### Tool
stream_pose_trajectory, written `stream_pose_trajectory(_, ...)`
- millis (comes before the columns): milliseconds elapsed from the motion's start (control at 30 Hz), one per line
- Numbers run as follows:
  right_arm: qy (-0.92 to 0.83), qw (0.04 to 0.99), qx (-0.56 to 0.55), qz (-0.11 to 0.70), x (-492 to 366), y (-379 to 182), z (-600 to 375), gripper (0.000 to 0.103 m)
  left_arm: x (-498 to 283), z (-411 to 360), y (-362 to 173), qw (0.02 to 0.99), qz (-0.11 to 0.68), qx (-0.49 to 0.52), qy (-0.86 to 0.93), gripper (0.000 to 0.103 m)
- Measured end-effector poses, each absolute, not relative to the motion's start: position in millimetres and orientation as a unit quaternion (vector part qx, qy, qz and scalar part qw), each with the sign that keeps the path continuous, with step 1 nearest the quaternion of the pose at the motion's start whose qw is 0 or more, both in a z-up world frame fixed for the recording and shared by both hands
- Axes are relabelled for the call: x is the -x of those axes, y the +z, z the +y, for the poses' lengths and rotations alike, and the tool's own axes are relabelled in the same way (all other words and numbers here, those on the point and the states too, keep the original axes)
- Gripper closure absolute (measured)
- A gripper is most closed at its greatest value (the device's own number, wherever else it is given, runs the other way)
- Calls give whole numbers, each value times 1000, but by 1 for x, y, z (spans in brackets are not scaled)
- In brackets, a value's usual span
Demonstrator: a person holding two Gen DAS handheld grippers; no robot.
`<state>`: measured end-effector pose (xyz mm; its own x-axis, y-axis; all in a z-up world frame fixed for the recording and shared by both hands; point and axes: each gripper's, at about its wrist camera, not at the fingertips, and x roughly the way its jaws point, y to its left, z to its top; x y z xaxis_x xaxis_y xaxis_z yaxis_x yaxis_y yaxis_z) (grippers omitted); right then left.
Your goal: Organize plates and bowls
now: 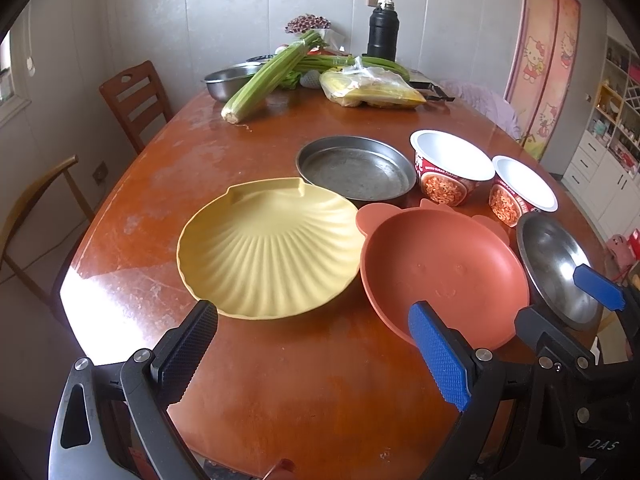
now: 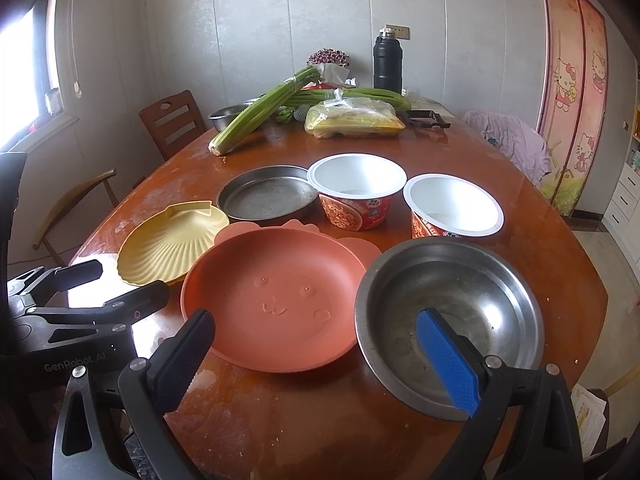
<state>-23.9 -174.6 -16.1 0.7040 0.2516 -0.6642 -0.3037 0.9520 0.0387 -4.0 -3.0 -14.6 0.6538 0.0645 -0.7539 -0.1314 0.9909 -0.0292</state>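
both grippers hang spread wide and empty at the bottom of the frame: the left gripper (image 1: 312, 350) before the yellow shell plate (image 1: 268, 248), the right gripper (image 2: 316, 358) over the orange plate (image 2: 272, 300) and steel bowl (image 2: 448, 320). further up sit the metal pan (image 2: 268, 198) and two noodle cups (image 2: 356, 190). the dishes crowd close on the tabletop (image 2: 320, 420), so i think lifting one may knock its neighbour.

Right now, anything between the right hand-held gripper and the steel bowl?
Nothing visible. The right hand-held gripper is open, its blue finger over the round stainless-steel bowl's near side. The orange bear-faced plate sits beside it.
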Motion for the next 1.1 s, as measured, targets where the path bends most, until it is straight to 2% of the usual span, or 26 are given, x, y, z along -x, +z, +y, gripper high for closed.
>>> stream_pose_trajectory(1100, 168, 923, 54, 342, 20, -8, -163, 2, 6, 15, -11, 908, 410, 51, 71, 7)
